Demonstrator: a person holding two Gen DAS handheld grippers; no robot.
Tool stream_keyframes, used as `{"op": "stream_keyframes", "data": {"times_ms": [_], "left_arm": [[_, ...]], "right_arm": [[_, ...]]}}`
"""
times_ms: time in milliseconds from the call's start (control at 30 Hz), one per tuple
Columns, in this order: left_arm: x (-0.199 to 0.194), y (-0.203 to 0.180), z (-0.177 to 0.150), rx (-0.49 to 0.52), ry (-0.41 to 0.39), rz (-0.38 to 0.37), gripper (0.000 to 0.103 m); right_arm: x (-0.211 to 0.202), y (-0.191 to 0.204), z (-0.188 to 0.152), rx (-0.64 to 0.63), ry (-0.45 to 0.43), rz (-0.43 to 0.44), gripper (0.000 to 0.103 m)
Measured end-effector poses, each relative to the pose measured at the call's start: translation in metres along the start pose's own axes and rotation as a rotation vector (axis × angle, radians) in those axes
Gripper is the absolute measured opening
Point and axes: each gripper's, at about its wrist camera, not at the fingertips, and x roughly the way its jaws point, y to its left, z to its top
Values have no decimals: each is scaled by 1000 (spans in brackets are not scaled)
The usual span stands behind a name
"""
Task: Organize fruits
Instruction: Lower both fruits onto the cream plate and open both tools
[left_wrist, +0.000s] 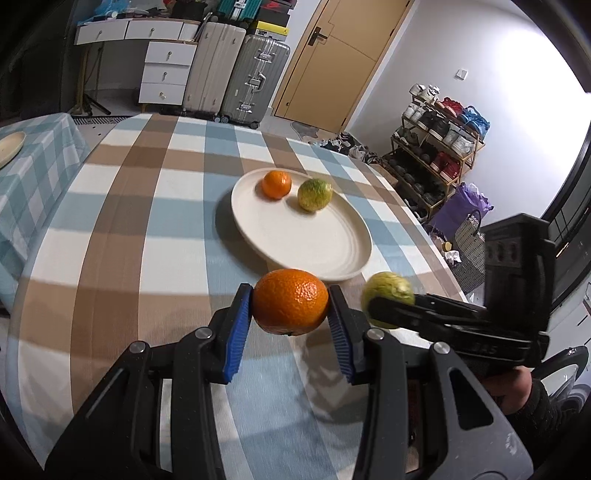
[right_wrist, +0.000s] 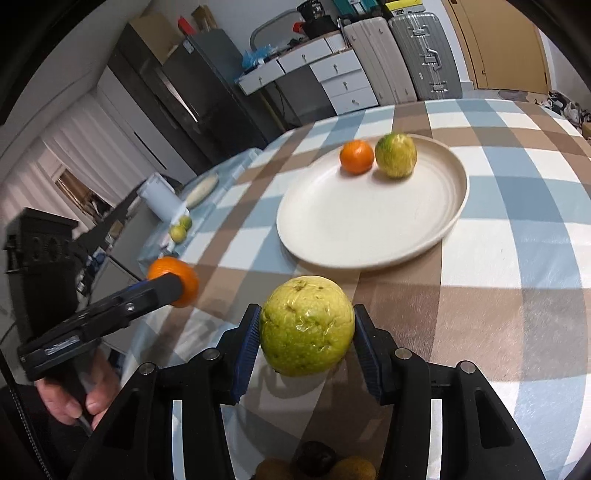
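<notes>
The left gripper (left_wrist: 290, 302) clamps an orange (left_wrist: 290, 301) between its blue pads, above the checked tablecloth (left_wrist: 147, 221); the right gripper (right_wrist: 306, 326) grips a yellow-green fruit (right_wrist: 306, 325) likewise. Beyond both, the cream plate (left_wrist: 314, 243) holds a smaller orange (left_wrist: 276, 184) beside a green fruit (left_wrist: 314, 194)

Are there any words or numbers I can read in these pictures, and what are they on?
None can be read for sure.
Right gripper body: raised marks, too blurred to read.
Left gripper body: a small label, too blurred to read.
Black box above the suitcases: a white logo, no readable letters.
Oranges, green fruits and plate: no text.
</notes>
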Motion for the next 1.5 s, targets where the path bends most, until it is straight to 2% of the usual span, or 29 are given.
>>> {"op": "stream_keyframes", "data": {"times_ms": [333,633,933,1100,1267,1500], "left_arm": [[47,6,61,-2,-15,-23,38],[109,25,89,-1,45,-19,38],[139,25,86,35,89,-17,38],[151,31,85,18,97,-28,38],[155,31,83,25,99,-22,38],[155,31,85,30,90,-7,40]], "right_arm": [[-3,0,63,-54,-50,2,50],[40,-11,124,-75,-18,-1,50],[90,-27,150,-18,74,29,50],[111,-26,156,0,129,37,50],[129,-25,158,20,181,19,50],[139,-22,157,17,202,-4,51]]}}
